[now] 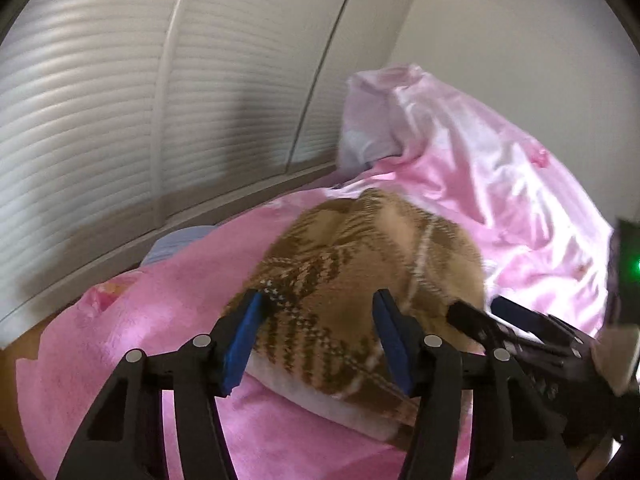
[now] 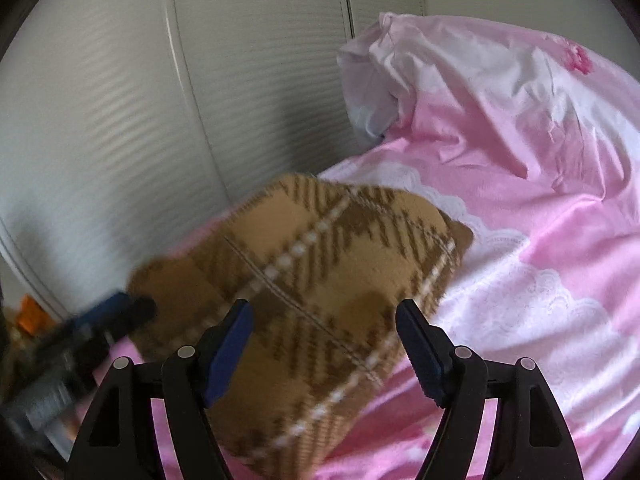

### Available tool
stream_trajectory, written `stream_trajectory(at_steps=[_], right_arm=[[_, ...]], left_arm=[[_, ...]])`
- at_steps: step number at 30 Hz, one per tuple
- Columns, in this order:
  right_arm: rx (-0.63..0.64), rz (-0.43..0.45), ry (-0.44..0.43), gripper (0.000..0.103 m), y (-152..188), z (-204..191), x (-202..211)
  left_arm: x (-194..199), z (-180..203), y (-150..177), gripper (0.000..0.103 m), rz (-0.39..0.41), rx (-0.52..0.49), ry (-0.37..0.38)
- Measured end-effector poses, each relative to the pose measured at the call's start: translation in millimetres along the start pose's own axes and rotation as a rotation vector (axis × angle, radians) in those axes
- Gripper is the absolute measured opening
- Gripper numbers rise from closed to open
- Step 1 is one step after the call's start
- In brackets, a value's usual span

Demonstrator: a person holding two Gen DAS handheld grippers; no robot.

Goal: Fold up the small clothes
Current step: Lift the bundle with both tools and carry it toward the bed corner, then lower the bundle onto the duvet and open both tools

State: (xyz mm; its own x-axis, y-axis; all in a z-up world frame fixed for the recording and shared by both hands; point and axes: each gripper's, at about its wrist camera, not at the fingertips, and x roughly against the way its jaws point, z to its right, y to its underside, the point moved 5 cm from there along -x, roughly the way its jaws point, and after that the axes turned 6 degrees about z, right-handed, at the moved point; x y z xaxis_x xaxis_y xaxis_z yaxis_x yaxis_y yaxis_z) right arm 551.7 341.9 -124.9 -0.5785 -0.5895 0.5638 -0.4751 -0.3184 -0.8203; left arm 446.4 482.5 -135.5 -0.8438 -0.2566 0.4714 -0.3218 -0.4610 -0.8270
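A tan and brown plaid knit garment lies bunched on a pink bedsheet. My left gripper is open, its blue pads on either side of the garment's near part, just above it. My right gripper is also open, hovering over the same garment. The right gripper's fingers show at the right in the left wrist view. The left gripper shows blurred at the left in the right wrist view.
A rumpled pink and white duvet is heaped behind and to the right. White louvred wardrobe doors stand along the bed's far-left side. A blue cloth peeks out at the bed's edge.
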Motion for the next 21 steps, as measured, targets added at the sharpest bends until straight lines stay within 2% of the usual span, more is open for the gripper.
stream_trajectory(at_steps=[4,5,7,11,13,15,17,21], right_arm=[[0.057,-0.013,0.030,0.076,12.5,-4.4,-6.4],[0.064,-0.014,0.037,0.079,14.3,-5.5,-6.3],[0.057,-0.042,0.054,0.084,17.7,-3.7,-13.5],[0.023,-0.039,0.056,0.085,17.7,0.1,-13.2],[0.032,-0.004,0.073,0.085,15.4,-2.3,0.8],[0.046,0.020,0.093,0.085,14.1,-4.6,14.0],[0.049,0.047,0.116,0.085,13.0,-6.7,33.5],[0.022,0.109,0.157,0.085,19.2,-8.3,96.0]], left_arm=[[-21.0,-9.8,11.0,0.057,-0.050,0.009,-0.017],[-24.9,-12.9,13.7,0.058,-0.055,0.019,-0.014],[-27.6,-14.3,15.6,0.058,-0.057,0.025,-0.011],[-19.6,-6.7,11.2,0.057,-0.036,-0.019,-0.022],[-4.7,-1.9,5.7,0.059,-0.009,-0.042,-0.020],[12.3,3.4,2.4,0.073,0.007,-0.049,-0.010],[32.1,9.9,1.2,0.077,0.014,-0.056,0.011],[90.9,34.3,9.9,0.088,0.043,-0.133,0.008]])
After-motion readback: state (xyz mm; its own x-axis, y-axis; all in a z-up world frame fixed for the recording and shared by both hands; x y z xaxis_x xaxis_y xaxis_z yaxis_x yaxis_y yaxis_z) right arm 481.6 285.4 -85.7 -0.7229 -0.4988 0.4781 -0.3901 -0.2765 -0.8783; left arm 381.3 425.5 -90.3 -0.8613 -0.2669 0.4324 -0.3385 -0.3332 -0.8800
